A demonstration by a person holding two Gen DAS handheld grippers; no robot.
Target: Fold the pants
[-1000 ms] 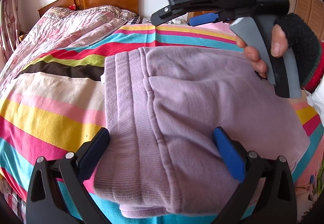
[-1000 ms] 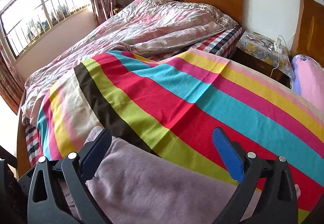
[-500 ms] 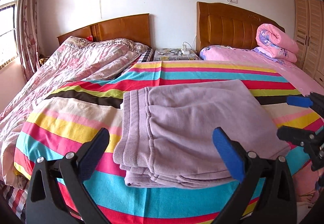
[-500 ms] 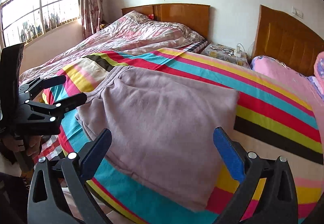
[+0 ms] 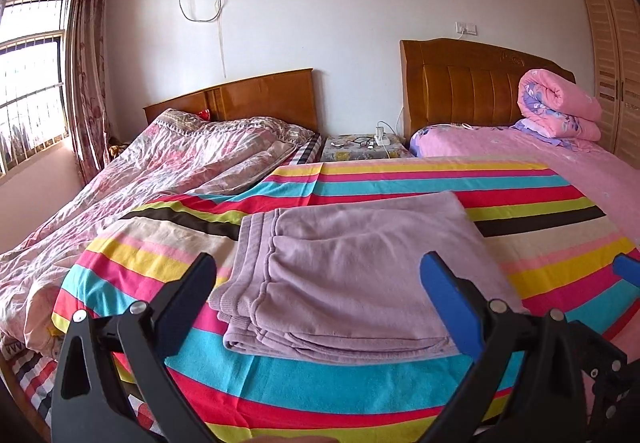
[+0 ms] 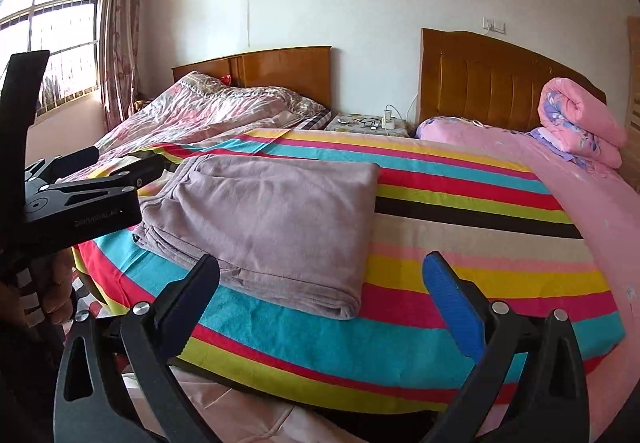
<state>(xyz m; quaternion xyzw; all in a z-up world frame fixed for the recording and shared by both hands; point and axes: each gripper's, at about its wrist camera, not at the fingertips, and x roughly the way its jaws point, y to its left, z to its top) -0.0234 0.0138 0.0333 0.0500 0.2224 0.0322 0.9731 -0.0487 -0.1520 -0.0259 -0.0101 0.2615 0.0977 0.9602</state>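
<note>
The lilac pants (image 5: 352, 275) lie folded into a flat stacked rectangle on the striped blanket (image 5: 360, 383), waistband to the left. They also show in the right wrist view (image 6: 272, 211). My left gripper (image 5: 320, 295) is open and empty, held back from the near edge of the pants. My right gripper (image 6: 324, 295) is open and empty, back from the bed's near edge. The left gripper shows from the side in the right wrist view (image 6: 120, 167), to the left of the pants.
A floral quilt (image 5: 160, 171) covers the left bed. A nightstand (image 5: 360, 147) with glasses and a charger stands between two wooden headboards. A pink bed with a rolled pink quilt (image 5: 560, 107) is on the right. A wardrobe (image 5: 616, 75) stands far right.
Both grippers have pulled back and up from the pants, which lay close under them a second ago. The folded pants have stayed in place.
</note>
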